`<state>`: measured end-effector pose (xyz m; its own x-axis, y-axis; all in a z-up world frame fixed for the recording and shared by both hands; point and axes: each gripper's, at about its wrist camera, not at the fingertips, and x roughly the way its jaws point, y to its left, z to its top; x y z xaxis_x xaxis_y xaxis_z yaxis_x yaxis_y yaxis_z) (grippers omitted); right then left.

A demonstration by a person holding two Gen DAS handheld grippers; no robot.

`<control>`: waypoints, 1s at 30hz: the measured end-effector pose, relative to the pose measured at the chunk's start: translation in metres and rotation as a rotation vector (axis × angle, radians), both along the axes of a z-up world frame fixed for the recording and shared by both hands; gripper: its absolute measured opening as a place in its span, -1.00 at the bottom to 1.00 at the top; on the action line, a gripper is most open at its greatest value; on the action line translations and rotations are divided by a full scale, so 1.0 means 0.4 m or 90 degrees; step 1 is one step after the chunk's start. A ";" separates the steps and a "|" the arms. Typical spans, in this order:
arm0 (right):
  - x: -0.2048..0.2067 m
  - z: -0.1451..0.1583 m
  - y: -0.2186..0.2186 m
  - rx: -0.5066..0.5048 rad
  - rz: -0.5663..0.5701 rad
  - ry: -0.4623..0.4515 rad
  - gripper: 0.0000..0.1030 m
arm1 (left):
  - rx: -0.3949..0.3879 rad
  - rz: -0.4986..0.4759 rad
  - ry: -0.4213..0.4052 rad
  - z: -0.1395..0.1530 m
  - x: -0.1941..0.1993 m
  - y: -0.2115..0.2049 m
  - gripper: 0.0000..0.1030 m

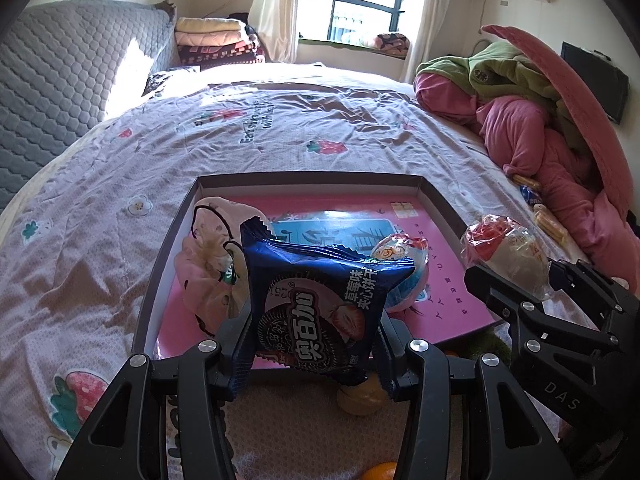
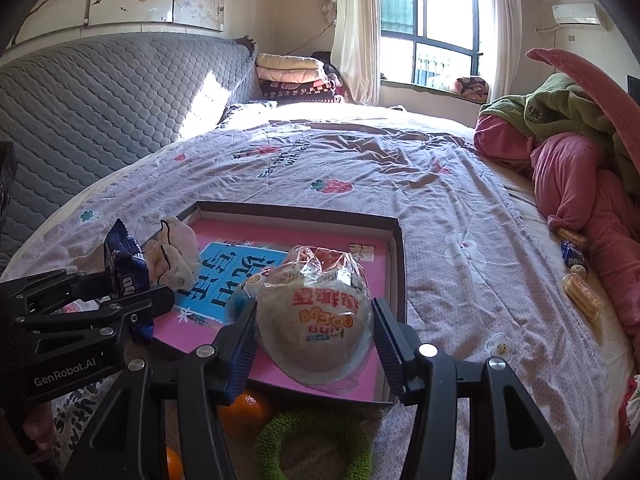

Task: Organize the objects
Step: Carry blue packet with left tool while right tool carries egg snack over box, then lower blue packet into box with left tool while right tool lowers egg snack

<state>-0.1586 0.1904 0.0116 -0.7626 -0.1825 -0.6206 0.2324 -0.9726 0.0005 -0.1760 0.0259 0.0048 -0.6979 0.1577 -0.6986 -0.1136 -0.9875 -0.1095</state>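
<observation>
**Both grippers hold snacks over the box on the bed**

The left gripper [image 1: 314, 354] is clenched on a dark blue cookie packet [image 1: 320, 304], its blue pads pressing the packet's lower sides so it stands upright above the near edge of the box [image 1: 312, 178]. The right gripper [image 2: 314, 336] grasps a wrapped egg-shaped snack [image 2: 314, 316] between its pads, held above the box's near right corner.

Inside the box lies a pink sheet with a blue panel [image 1: 332, 226]. On it sit a pale pink cloth pouch with a black cord [image 1: 212, 256] at the left and a small round wrapped sweet [image 1: 400, 250] near the middle; the cookie packet hides part of both.

In front of the box, on the bedsheet [image 1: 240, 136], lie an orange [image 2: 244, 406], a green fuzzy ring [image 2: 312, 444], a second orange [image 2: 174, 464] cut off by the gripper frame, and a yellowish round thing [image 1: 360, 398] too hidden to name. At the right, by a heap of pink bedding [image 2: 576, 184], lie biscuit packs [image 2: 582, 294] and a small blue packet [image 2: 572, 254], too small to read.
</observation>
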 end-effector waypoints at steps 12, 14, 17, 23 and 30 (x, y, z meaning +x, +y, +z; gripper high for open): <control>-0.005 -0.016 -0.005 -0.001 0.008 -0.021 0.06 | -0.007 -0.009 -0.016 -0.033 -0.017 0.023 0.00; -0.008 -0.020 -0.002 -0.002 0.006 -0.024 0.06 | -0.007 -0.009 -0.014 -0.037 -0.021 0.023 0.00; -0.014 -0.026 0.001 -0.004 0.003 -0.032 0.06 | -0.002 -0.009 -0.014 -0.040 -0.033 0.021 0.00; -0.026 -0.039 -0.003 0.006 0.000 -0.039 0.06 | 0.001 -0.004 -0.015 -0.046 -0.058 0.021 0.00; -0.040 -0.056 0.000 0.009 -0.006 -0.050 0.06 | -0.003 -0.006 -0.023 -0.069 -0.085 0.028 0.00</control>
<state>-0.1748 0.1904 -0.0108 -0.7127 -0.1662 -0.6815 0.2228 -0.9748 0.0047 -0.2099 0.0369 -0.0229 -0.6714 0.1608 -0.7235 -0.1184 -0.9869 -0.1095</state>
